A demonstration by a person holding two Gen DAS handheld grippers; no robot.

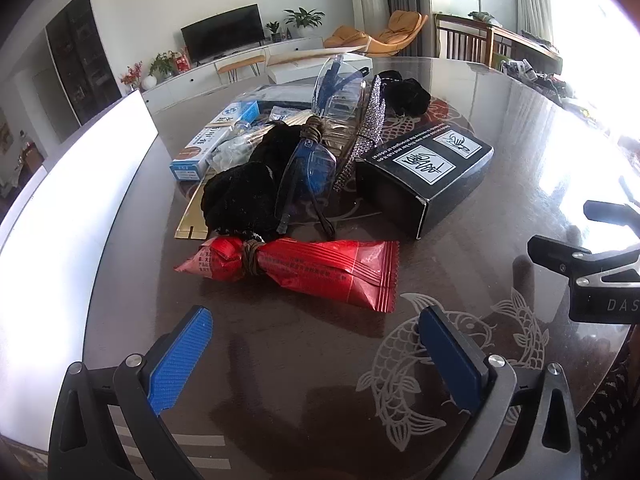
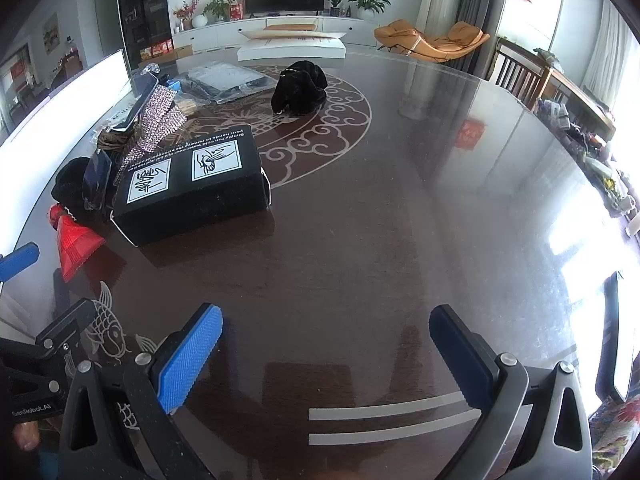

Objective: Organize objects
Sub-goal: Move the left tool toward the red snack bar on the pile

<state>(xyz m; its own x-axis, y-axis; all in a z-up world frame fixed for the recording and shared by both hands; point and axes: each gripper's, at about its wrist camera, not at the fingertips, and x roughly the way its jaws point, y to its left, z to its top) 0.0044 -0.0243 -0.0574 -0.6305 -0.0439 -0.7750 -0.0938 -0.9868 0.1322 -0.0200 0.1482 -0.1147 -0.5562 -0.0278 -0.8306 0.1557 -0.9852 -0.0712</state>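
Black box [image 1: 424,176] shut, contents hidden

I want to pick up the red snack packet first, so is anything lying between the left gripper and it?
Nothing visible. The left gripper is open, and only bare table separates it from the red snack packet. The black cloth pouch and blue glasses lie behind it.

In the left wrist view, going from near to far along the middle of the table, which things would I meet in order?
Red snack packet → blue-framed glasses lying on a black cloth → clear safety glasses → television at the far wall. The sparkly case and other cloth overlap too much to place.
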